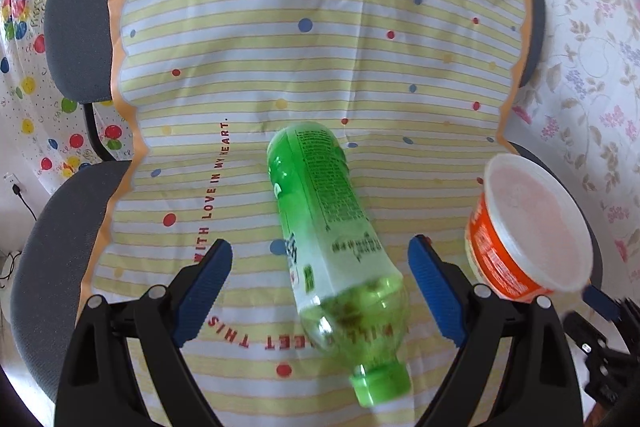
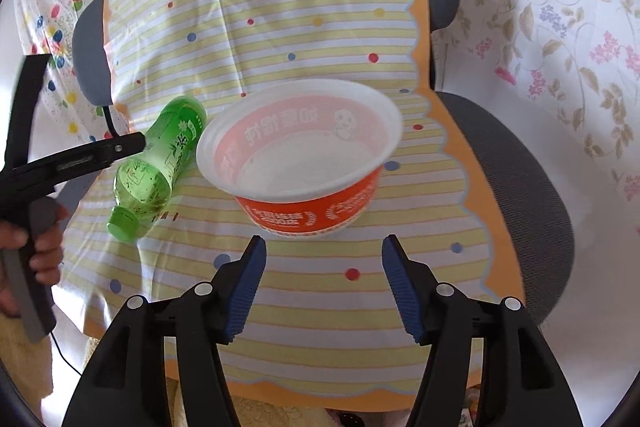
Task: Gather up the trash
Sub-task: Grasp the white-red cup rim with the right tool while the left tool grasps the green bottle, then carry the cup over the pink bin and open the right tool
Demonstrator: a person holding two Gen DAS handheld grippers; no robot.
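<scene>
While spread wide, left tool [image 1: 320, 287] straddles green bottle [image 1: 320, 211] untouched, right tool [image 2: 322, 287] spread, empty, near orange bowl [image 2: 304, 155]

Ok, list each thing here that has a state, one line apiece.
green bottle: capped, lying on its side on the striped cloth, between the open fingers of the left tool, not gripped.
orange bowl: empty, tilted, blurred.
right tool: open, nothing between its fingers, bowl just ahead.
</scene>
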